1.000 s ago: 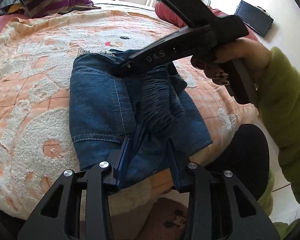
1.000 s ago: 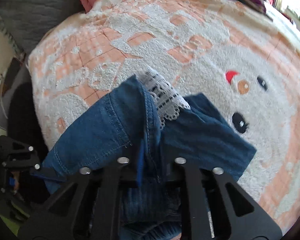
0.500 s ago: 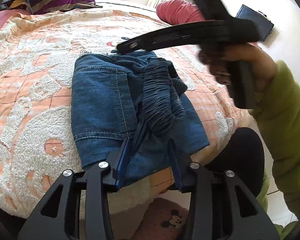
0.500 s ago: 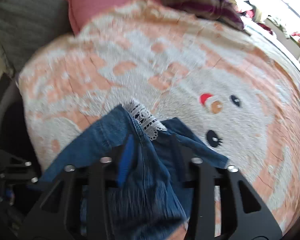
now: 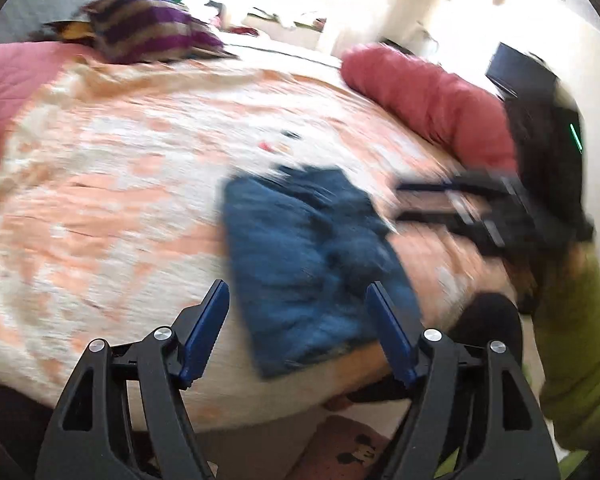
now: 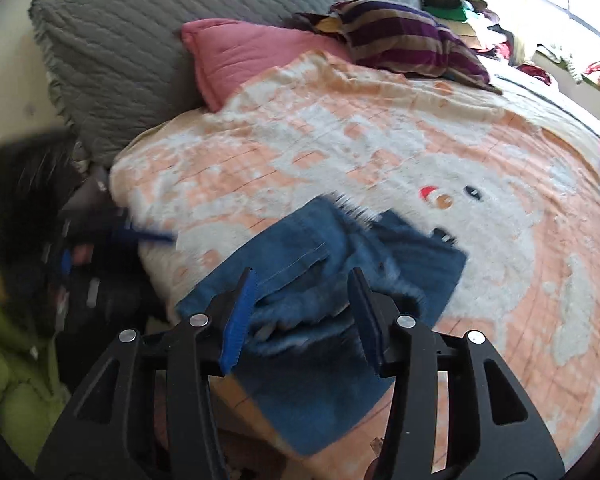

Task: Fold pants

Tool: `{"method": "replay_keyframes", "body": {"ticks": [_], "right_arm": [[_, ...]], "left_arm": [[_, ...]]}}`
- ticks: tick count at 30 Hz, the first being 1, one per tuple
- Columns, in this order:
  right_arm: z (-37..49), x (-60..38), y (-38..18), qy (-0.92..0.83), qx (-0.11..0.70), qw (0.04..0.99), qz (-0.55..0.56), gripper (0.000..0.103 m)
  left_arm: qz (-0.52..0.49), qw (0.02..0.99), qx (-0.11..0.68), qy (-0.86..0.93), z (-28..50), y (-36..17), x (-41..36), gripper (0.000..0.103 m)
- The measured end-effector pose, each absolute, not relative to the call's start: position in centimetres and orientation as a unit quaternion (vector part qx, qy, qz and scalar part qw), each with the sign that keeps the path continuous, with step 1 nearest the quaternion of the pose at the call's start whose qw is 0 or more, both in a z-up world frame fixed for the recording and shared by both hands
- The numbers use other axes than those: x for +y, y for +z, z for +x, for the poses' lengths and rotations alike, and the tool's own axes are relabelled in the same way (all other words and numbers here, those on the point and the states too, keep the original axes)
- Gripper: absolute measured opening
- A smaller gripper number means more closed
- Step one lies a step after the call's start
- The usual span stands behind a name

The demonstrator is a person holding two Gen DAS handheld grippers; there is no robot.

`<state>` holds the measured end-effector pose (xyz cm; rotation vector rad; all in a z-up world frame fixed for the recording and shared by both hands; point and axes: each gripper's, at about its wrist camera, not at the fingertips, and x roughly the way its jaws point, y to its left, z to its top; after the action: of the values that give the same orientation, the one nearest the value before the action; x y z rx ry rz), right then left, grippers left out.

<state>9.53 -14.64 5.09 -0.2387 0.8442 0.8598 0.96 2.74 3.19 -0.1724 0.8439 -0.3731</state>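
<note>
1. Near the bed's [image 6: 500,288] edge, the pants [image 6: 320,280] lie folded into a compact bundle.
2. Both my left gripper [image 5: 298,312] and right gripper [image 6: 302,300] gape wide, holding nothing.
3. Folding looks finished; at most, some tidying remains.

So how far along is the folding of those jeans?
Nearly finished, it seems. The jeans lie as a compact bundle on the blanket, though the top layer looks rumpled. Nothing is in hand: the left tool and right tool are both open, off the denim. Perhaps only smoothing remains.
</note>
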Motion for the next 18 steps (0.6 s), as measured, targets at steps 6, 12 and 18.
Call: {"method": "replay_keyframes", "body": {"ticks": [6,12,18], "right_arm": [[6.1,-13.2,3.2,0.433,0.396,0.797,-0.142,0.04],[6.3,-11.5,0.8,0.417,0.432,0.779,-0.178,0.007],[5.7,-13.4,-1.6,0.399,0.467,0.77,-0.172,0.007]], "left_arm": [[-0.114,0.895,0.409,-0.139,3.1,3.1,5.8,0.07],[-0.11,0.877,0.434,-0.175,6.6,1.4,2.7,0.065],[-0.069,0.856,0.489,-0.152,9.7,-4.3,0.2,0.068]]}}
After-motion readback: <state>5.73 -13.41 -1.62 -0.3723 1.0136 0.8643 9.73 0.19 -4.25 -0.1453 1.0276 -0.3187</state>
